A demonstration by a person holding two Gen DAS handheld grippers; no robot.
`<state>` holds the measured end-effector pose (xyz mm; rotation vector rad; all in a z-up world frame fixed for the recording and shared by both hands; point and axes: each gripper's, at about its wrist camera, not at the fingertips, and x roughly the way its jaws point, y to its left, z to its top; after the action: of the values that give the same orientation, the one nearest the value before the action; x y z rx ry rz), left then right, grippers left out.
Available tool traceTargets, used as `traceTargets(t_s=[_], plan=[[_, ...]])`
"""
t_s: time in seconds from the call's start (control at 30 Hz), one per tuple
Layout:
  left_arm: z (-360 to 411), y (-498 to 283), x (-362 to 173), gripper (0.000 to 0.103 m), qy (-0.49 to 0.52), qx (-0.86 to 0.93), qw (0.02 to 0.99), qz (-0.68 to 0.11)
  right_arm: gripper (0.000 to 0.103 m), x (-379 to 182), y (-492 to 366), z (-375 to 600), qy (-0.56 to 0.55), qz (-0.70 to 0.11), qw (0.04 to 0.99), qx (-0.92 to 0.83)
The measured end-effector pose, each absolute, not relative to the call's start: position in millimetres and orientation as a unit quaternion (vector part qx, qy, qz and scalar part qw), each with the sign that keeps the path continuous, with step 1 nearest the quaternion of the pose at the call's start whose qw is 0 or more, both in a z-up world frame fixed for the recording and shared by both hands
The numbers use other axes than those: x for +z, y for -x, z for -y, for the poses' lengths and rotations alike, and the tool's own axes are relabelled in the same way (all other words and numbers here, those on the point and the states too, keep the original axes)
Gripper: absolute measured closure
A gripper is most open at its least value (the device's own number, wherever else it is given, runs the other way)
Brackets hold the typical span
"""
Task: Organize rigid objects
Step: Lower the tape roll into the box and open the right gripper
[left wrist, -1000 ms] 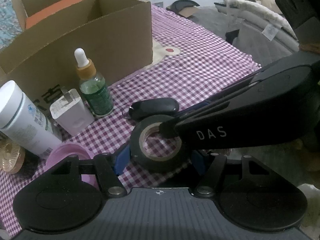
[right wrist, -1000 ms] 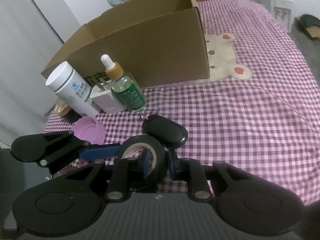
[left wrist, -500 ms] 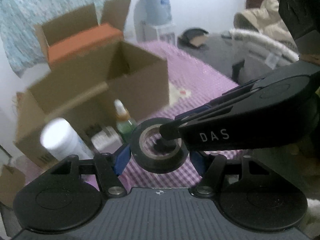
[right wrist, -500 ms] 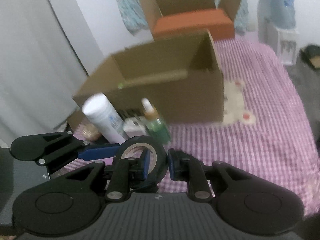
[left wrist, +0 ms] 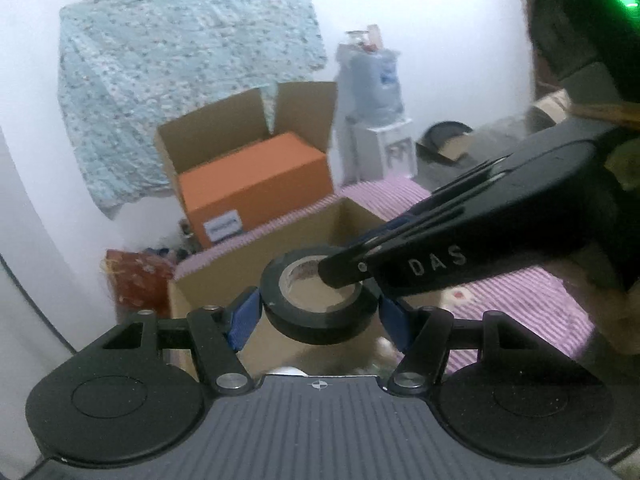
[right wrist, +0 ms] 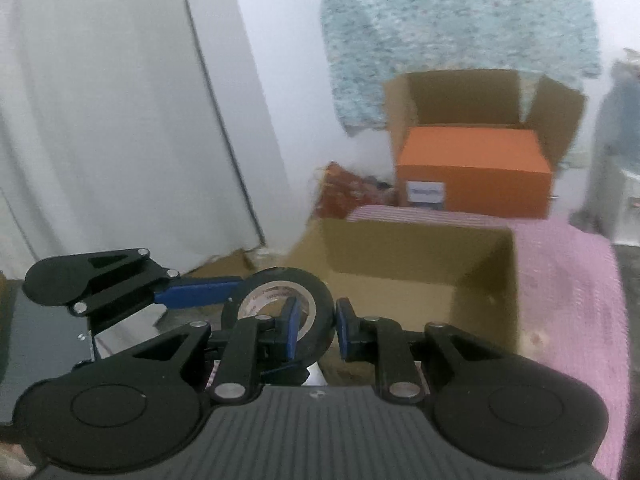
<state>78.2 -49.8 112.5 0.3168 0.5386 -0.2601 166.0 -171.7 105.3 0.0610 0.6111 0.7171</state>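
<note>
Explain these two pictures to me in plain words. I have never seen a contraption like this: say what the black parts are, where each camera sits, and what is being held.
No robot here: a person holds a hand-held claw in each hand, with a wide-angle camera on each looking out along its two fingers.

In the left camera's picture, the left claw grips a roll of black tape by its outer sides. The black arm marked DAS coming in from the right is the right claw.

In the right camera's picture, the right claw pinches the same roll's wall, one finger inside the hole, one outside. So both claws hold one roll, in the air.

Beyond it stands an open cardboard box on a pink checked cloth. An orange box sits in another carton behind.
</note>
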Motion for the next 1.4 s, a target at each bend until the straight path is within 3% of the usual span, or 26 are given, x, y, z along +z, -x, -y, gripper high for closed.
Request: traceTargets(t_s=[0.27,0.73,1.07,1.4], plan=[[21,-153,116,0.044,-0.150,-0.117,0.930,-0.314,0.082,98,-274,125,-0.060,-0.403,0.835,0.371],[-9,-271,36,0.046,-0.141,-0.083,0.879,-0.447,0.082,-1,-404,77,-0.093,-0.538,0.772,0.325],[-18,-283,17,0.043,-0.121,-0.062,0.869,-0.476,0.081,-38,-438,58,-0.120,-0.567,0.751,0.316],[-23,-261,50,0.040,-0.090,-0.070,0.889,-0.443,0.080,6,-417,90,-0.165,-0.527,0.763,0.337]])
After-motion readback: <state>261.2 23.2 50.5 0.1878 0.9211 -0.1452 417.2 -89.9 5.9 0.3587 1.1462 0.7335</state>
